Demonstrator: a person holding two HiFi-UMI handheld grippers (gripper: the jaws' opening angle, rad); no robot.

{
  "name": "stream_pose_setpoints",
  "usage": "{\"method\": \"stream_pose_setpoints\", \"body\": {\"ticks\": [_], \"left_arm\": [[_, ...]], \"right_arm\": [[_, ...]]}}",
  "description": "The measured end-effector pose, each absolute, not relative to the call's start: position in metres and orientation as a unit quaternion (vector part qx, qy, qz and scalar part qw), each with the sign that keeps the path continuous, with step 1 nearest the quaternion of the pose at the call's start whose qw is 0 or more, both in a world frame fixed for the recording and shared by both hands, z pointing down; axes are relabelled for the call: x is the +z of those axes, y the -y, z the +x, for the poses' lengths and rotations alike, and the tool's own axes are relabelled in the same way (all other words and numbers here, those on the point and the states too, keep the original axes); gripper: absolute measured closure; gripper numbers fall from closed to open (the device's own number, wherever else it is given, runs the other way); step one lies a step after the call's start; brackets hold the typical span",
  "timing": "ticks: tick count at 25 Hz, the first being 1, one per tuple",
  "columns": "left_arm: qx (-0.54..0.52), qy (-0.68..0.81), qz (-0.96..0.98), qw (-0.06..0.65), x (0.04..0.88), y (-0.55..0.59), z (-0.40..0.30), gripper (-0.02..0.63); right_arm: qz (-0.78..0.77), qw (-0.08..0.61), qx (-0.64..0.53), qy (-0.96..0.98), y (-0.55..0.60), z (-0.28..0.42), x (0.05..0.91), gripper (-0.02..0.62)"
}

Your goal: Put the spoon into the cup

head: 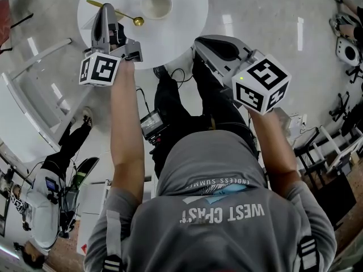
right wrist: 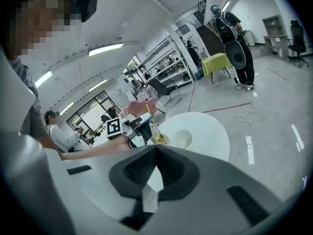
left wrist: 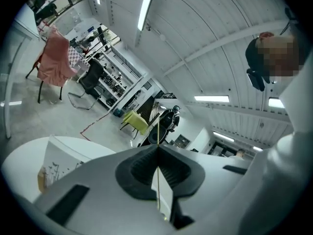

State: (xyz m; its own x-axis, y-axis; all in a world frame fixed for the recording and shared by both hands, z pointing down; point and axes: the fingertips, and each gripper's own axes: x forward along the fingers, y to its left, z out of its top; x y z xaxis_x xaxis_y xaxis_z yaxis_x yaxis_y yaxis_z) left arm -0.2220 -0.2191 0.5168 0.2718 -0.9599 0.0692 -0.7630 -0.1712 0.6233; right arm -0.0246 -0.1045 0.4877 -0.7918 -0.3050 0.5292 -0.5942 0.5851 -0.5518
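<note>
Left gripper (head: pixel 105 9): it is reaching over the round white tabletop (head: pixel 181 24) in the upper left of the head view. Its jaws are pressing together on the thin handle of the spoon (head: pixel 116 13).
Spoon: in the head view it is lying slantwise across the left gripper's tip. The gold handle is pointing to the upper left and the bowl to the lower right, just left of the cup (head: pixel 156 5). In the left gripper view the handle is showing as a fine gold line (left wrist: pixel 157 129) rising from where the jaws (left wrist: pixel 157 147) are meeting. In the right gripper view the bowl (right wrist: pixel 159 138) is hanging low over the tabletop (right wrist: pixel 210 131). I cannot tell whether it is touching the tabletop.
Cup: it is standing upright and open-mouthed near the top centre of the tabletop. It shows pale and round (right wrist: pixel 182 139) just right of the spoon's bowl in the right gripper view. The spoon is sitting outside it.
Right gripper (head: pixel 199 43): it is hanging at the tabletop's lower right edge, well apart from the cup. Its jaws (right wrist: pixel 155 147) are lying together with nothing between them.
Background: a person (right wrist: pixel 234 31) is standing beside a yellow-green chair (right wrist: pixel 215 62) at the upper right of the right gripper view.
</note>
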Motion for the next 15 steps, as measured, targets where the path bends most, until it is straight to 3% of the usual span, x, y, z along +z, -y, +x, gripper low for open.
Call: {"method": "stream_pose_setpoints", "body": {"ticks": [15], "left_arm": [[-0.213,0.597,0.718,0.288,0.528,0.228,-0.232,0.604]], "right_arm": [[0.253,0.2,0.385,0.865,0.101,-0.029,0.499,0.594]]}}
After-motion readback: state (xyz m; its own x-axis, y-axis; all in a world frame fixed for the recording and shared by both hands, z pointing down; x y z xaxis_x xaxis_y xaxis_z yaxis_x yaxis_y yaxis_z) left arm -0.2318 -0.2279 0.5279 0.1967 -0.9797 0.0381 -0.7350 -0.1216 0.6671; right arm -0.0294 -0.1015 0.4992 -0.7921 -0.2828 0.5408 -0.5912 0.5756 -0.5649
